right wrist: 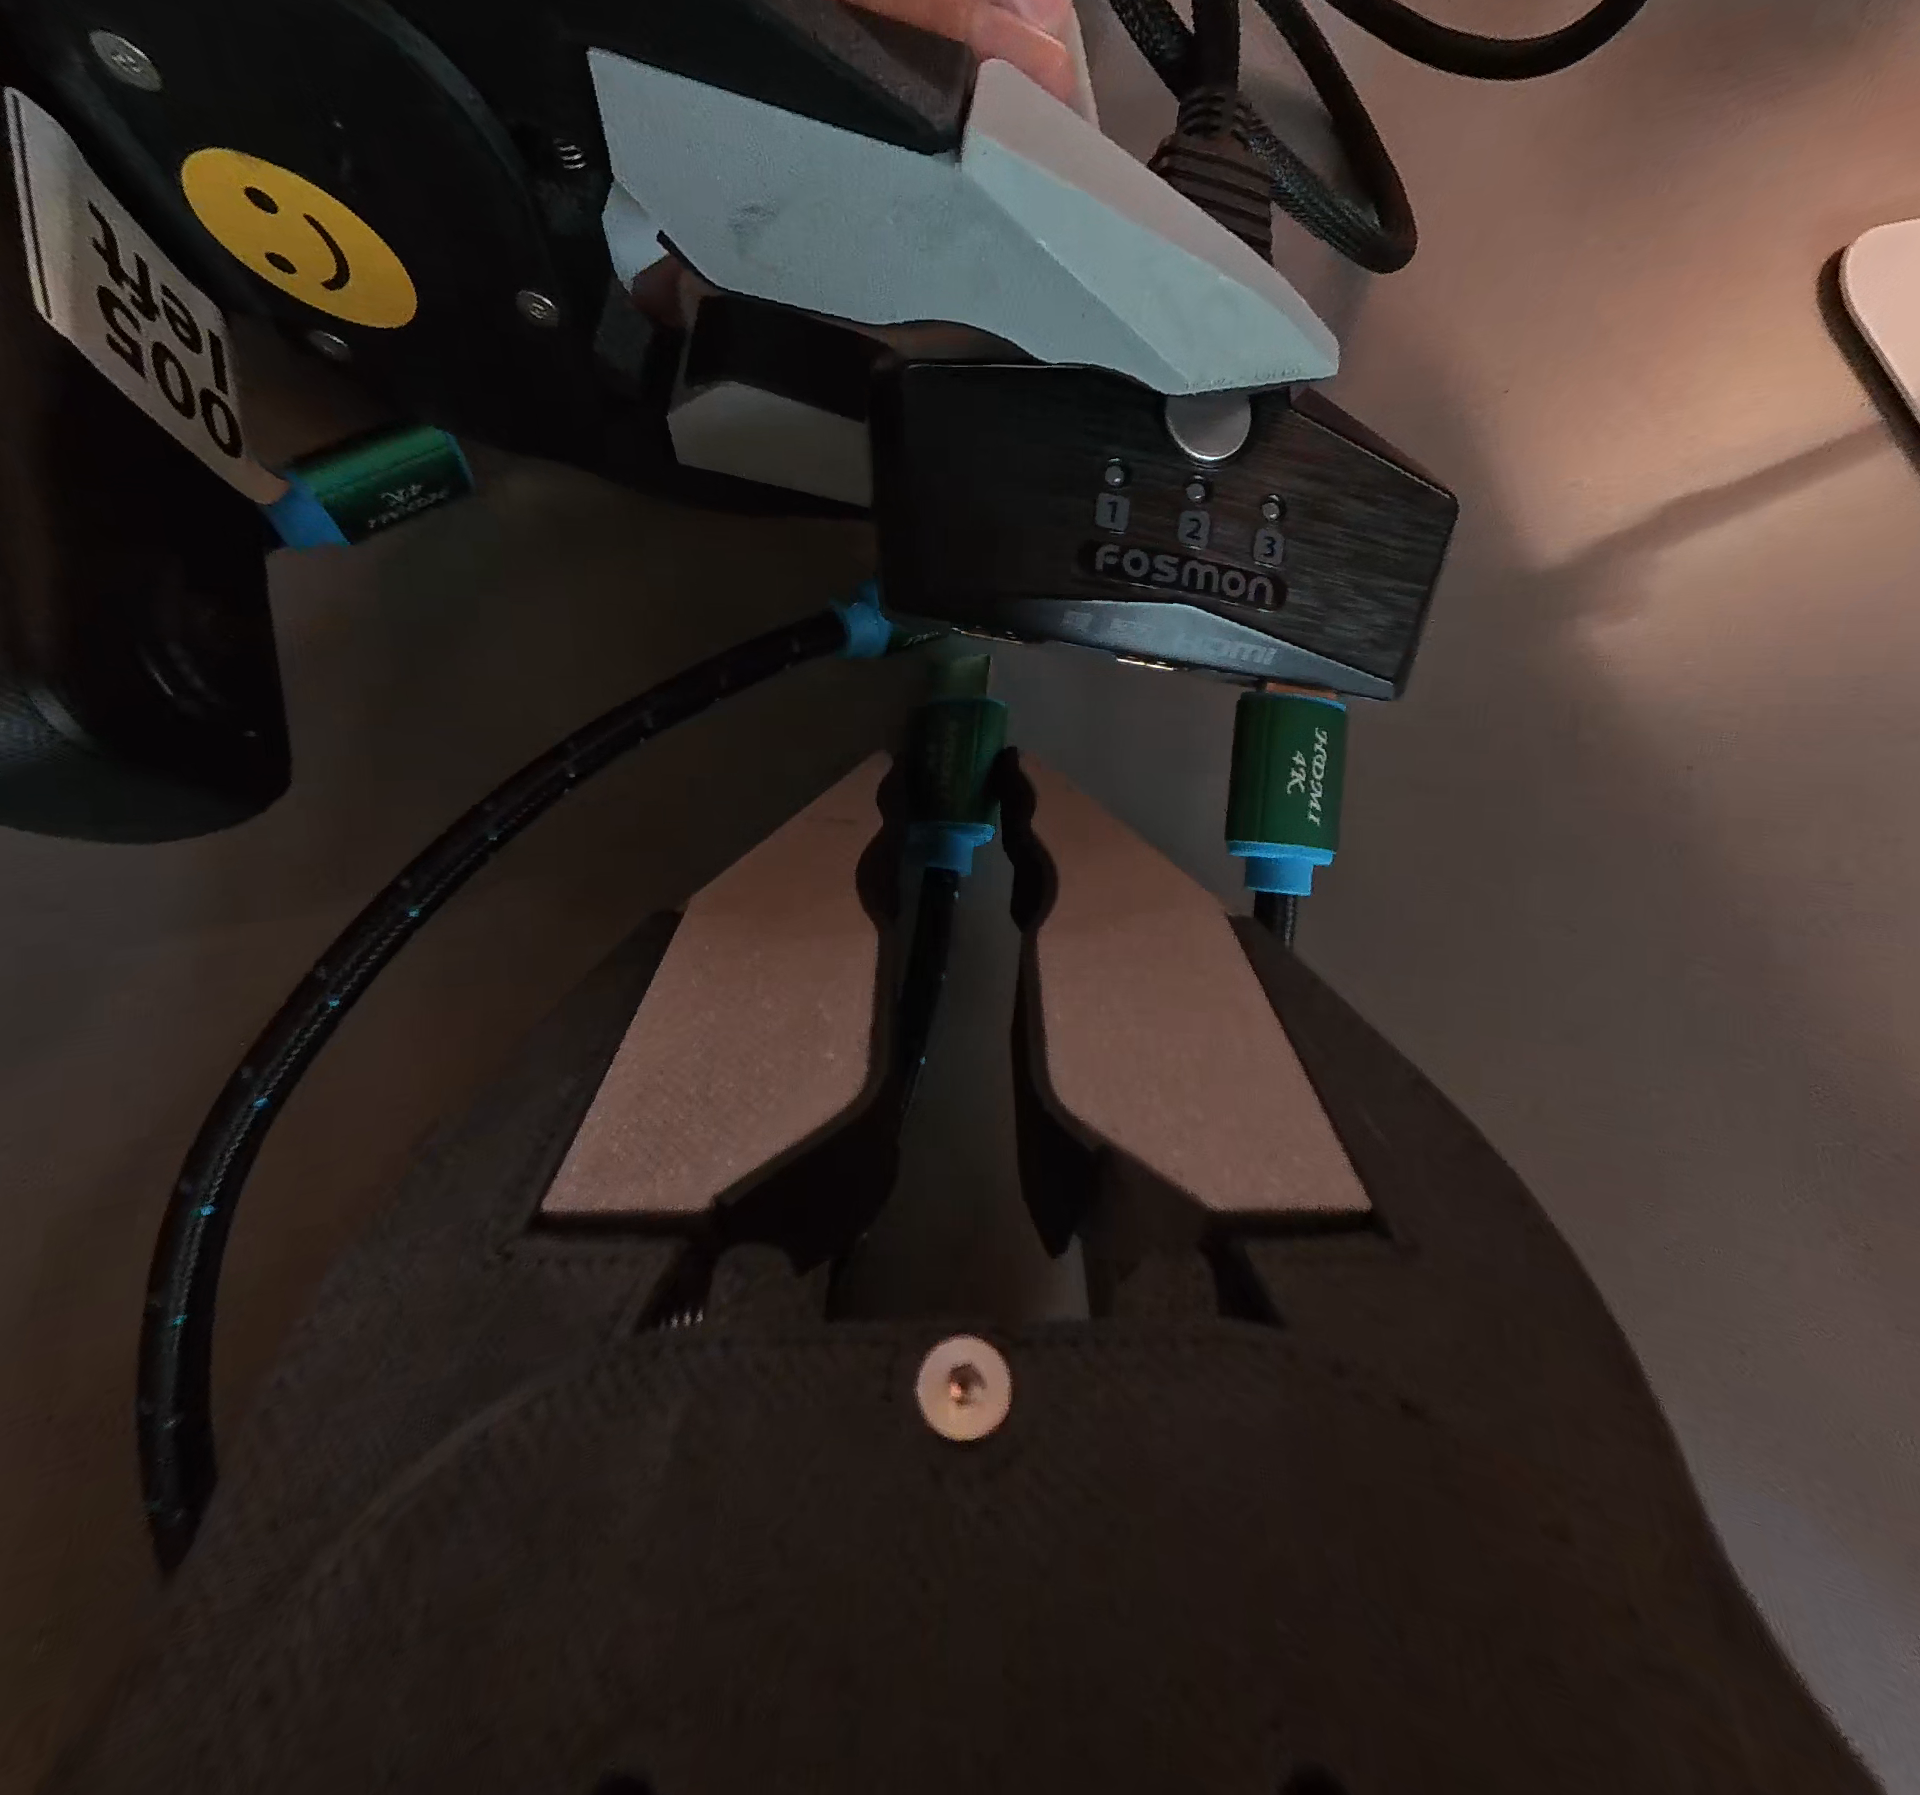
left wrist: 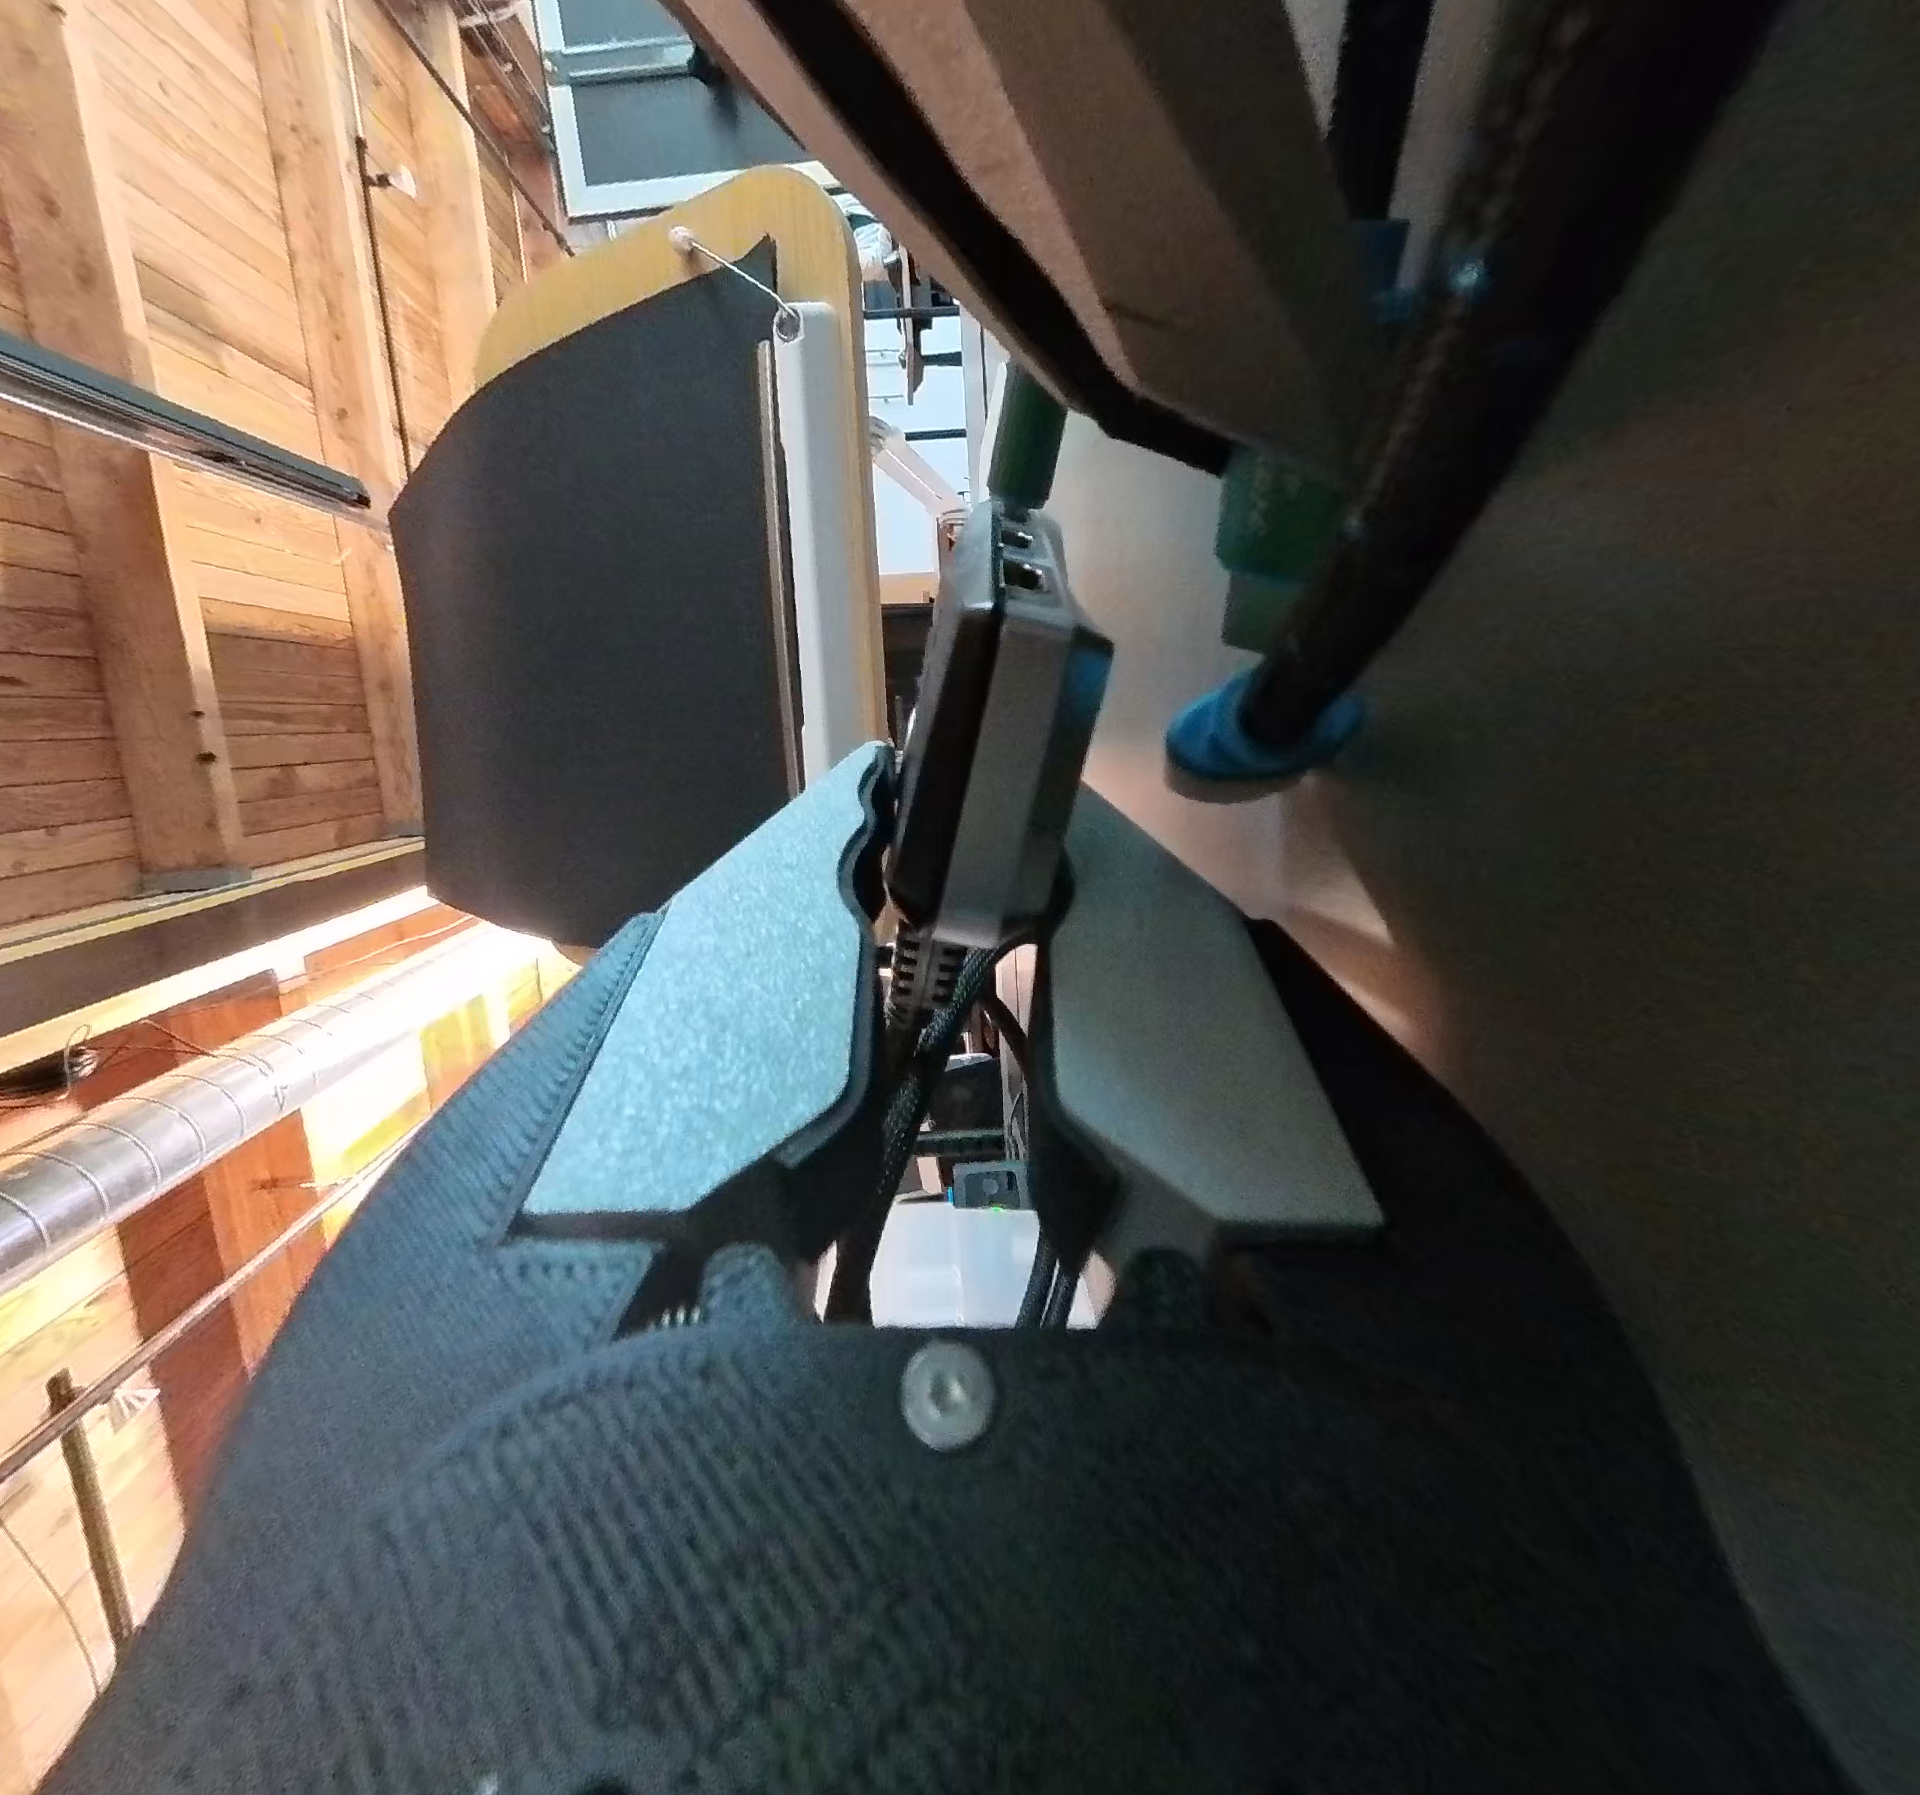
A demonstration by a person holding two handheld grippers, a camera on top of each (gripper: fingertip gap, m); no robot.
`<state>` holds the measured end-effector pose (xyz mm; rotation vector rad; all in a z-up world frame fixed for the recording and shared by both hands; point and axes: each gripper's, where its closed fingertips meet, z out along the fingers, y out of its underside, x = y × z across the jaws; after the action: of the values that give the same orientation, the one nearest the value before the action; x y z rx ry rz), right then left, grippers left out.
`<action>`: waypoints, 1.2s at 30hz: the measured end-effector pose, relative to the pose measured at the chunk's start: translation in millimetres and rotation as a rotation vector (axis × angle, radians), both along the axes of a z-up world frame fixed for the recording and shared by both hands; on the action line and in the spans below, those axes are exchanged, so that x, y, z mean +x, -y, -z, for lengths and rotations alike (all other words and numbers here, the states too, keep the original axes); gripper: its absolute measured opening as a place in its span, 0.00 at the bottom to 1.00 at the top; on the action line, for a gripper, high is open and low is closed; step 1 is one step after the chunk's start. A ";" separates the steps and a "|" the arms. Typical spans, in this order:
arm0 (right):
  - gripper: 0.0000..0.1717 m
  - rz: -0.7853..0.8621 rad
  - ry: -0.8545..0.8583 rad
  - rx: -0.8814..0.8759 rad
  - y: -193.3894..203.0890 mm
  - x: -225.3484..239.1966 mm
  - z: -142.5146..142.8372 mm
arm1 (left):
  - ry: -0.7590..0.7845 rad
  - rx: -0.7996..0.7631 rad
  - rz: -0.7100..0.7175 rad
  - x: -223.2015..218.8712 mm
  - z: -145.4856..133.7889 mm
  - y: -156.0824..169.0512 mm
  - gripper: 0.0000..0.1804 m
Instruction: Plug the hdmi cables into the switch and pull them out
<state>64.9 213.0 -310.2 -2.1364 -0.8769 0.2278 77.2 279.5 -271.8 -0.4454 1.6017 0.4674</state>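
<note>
Three green HDMI plugs with blue collars and black braided cables sit around the switch [right wrist: 1153, 540]. The switch is a small dark brushed-metal box with a round silver button, three tiny indicator dots above numbered marks, and a lighter grey bevel along its port edge. It is held up off the pale bench [right wrist: 1662, 810], near a light-coloured object's corner at the bench's right edge.

The left gripper [left wrist: 977, 810] is clamped on the switch, its grey fingers [left wrist: 748, 966] pressing the box's two broad faces. A thick dark ribbed plug [right wrist: 1216, 176] with a braided cable enters the switch's far edge.

The right gripper [right wrist: 951, 810] is closed on the middle plug [right wrist: 951, 769], pads against its sides, cable trailing back between the fingers. Its metal tip sits just short of the port edge; cannot tell if it is partly in. The right plug [right wrist: 1283, 779] stands fully seated in the port edge. The left plug [right wrist: 862, 628] meets the switch's left corner at an angle, cable curving away across the bench. A fourth green plug [right wrist: 384, 498] lies loose under the left gripper's body.
</note>
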 end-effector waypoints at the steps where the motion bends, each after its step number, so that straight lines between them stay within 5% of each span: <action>1: 0.08 0.000 0.003 0.003 -0.1 0.0 0.0 | 0.000 0.000 0.000 -0.1 0.0 0.0 0.12; 21: 0.08 -0.021 -0.059 -0.064 6.6 -3.5 0.5 | -0.009 -0.002 0.013 -0.5 1.4 1.6 0.12; 36: 0.05 -0.001 -0.405 0.011 13.0 15.0 -58.4 | 0.050 0.054 -0.025 -5.5 -12.4 -5.4 0.12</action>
<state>79.9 200.0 -251.8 -1.9808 -0.6388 0.6289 71.7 284.9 -259.4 -0.4336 1.5335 0.5141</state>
